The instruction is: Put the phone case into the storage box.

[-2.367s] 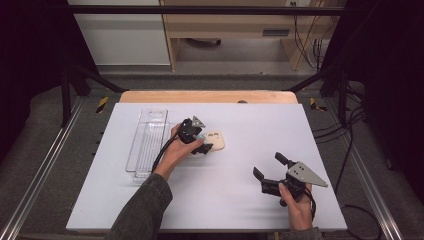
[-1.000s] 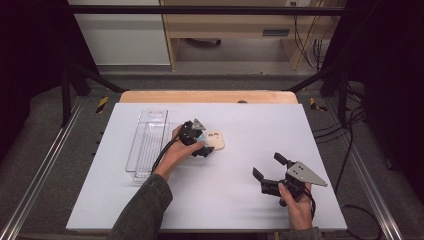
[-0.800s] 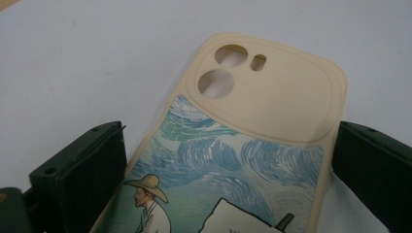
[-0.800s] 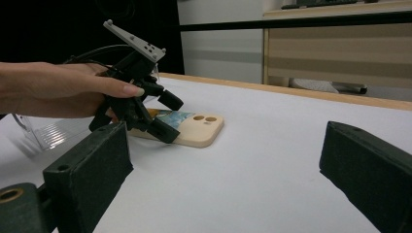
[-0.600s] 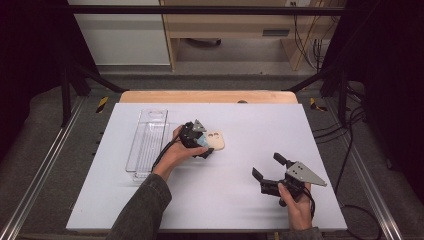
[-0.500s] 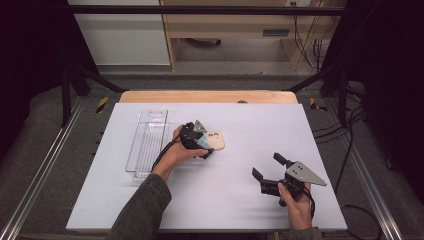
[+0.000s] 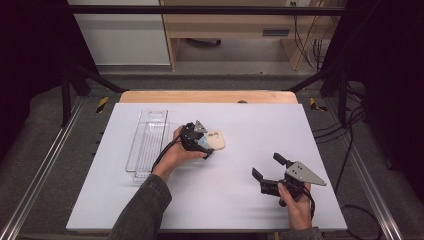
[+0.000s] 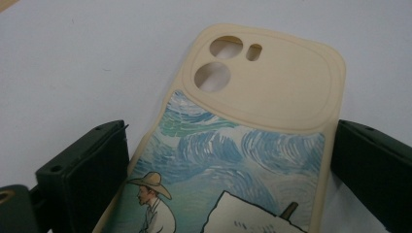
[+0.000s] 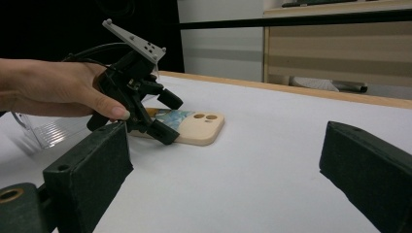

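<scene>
A clear plastic tray [image 7: 146,144] lies on the white table [image 7: 210,210], well to the left of the phone case [image 7: 216,140] and lengthwise toward the far edge. Just right of the tray, the left hand [image 7: 176,152] holds the left gripper [image 7: 204,147] low over the near end of the case. In the left gripper view the case [image 8: 243,141] lies flat between the two black jaws, which stand spread on either side of it. The right jaw sits right at the case's edge; the left one is a little off its edge, and whether either touches cannot be told. The case is cream, with two round camera holes and a small slot at its far end and a painted picture of blue swirls and a figure in a straw hat on its nearer part.

Well to the right of the case and nearer the person, the right hand [image 7: 296,205] holds the right gripper [image 7: 266,168] just above the table, jaws wide apart with nothing between them. In the right gripper view the case [image 9: 187,125] lies flat beyond the open jaws, with the left gripper [image 9: 163,116] tipped down over its near end.
</scene>
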A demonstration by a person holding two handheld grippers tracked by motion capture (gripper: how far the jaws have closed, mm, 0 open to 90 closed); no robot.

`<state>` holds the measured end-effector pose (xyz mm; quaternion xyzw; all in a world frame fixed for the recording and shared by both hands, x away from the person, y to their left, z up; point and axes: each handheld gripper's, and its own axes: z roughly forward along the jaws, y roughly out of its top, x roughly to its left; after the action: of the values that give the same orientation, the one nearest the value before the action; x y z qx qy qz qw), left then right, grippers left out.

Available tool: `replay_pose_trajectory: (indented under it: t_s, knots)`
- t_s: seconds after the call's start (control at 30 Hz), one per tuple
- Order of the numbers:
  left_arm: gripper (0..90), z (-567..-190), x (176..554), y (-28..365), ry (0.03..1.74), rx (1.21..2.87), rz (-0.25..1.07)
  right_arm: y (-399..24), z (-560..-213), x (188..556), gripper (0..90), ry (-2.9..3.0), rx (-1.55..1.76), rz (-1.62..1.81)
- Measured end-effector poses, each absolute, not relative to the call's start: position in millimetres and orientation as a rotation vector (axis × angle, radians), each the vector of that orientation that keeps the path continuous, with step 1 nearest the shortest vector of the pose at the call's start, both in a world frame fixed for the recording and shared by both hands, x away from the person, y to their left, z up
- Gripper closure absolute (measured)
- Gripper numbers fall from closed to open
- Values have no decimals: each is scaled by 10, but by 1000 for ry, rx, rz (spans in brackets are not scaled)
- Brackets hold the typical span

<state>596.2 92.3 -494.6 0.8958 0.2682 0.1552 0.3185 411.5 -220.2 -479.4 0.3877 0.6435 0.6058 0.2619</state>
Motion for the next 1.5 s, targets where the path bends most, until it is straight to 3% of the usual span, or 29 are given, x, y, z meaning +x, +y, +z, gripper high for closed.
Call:
replay_pose_trajectory:
  t_s: [0.5, 0.9, 1.5]
  knots:
    - [112, -4894, 5876, 903, 749, 2374, 420, -2210, -4796, 4116, 44, 1737, 1053, 1638]
    - [123, -4851, 5853, 919, 758, 2358, 436, -2214, -4798, 4119, 44, 1736, 1055, 1637]
    - [122, -4651, 5654, 879, 710, 2205, 475, -2206, -4799, 4115, 43, 1742, 1061, 1612]
